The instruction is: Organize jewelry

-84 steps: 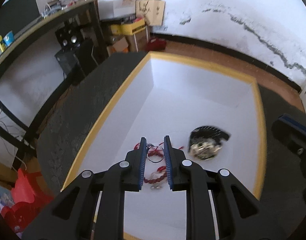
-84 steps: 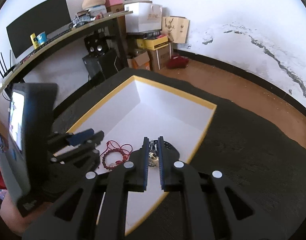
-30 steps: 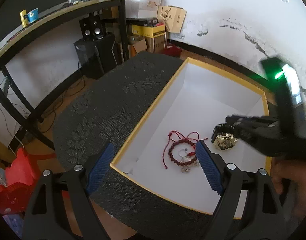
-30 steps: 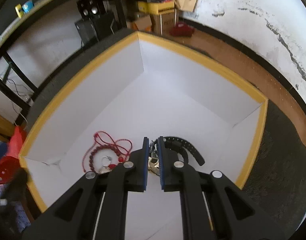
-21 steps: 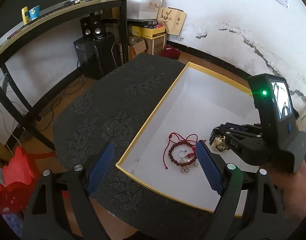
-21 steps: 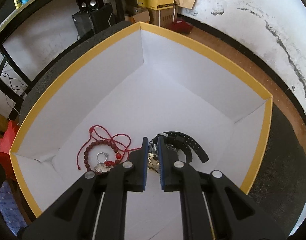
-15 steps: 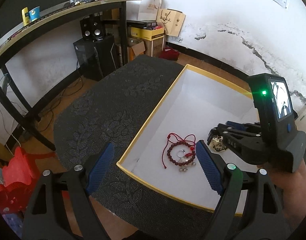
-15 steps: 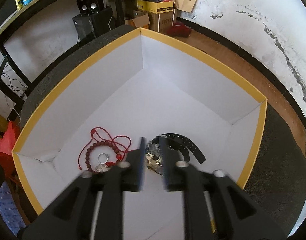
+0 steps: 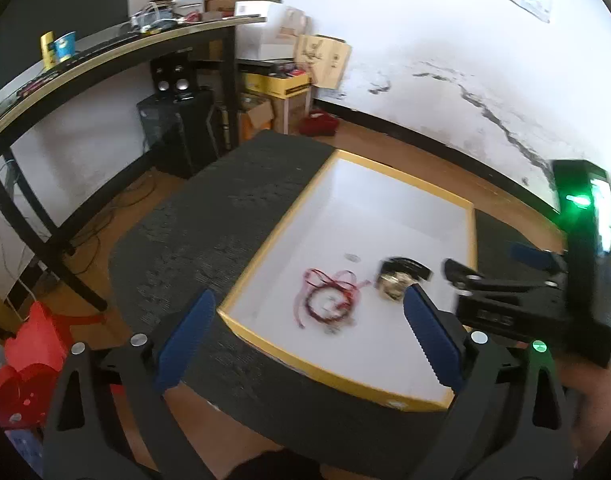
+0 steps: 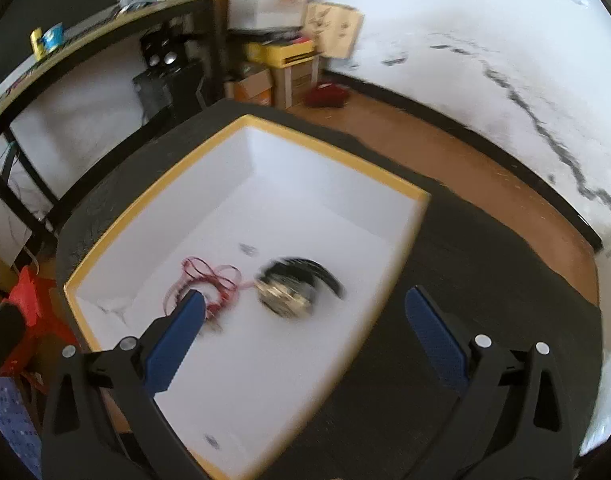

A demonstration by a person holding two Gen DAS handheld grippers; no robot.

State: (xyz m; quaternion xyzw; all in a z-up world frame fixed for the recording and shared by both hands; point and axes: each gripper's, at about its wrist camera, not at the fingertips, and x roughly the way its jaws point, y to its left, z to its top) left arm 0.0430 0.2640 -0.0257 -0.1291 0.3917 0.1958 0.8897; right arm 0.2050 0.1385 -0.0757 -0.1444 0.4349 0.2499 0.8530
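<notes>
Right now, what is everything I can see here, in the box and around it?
Box: one, white inside with a yellow rim, on the dark mat.
Bead bracelet: one, red with a red cord, on the box floor, left of the watch.
Watch: one, gold face with black strap, on the box floor, blurred.
Mat: one, dark grey and patterned, under the box.
Desk: one, black, at the back left, cluttered on top.
Cardboard boxes: several, brown and yellow, against the far wall.
Speakers: a pair, black, under the desk.
Left gripper: one, black with blue fingers, open, above the box's near edge.
Right gripper: one, same colours, open, above the box.
</notes>
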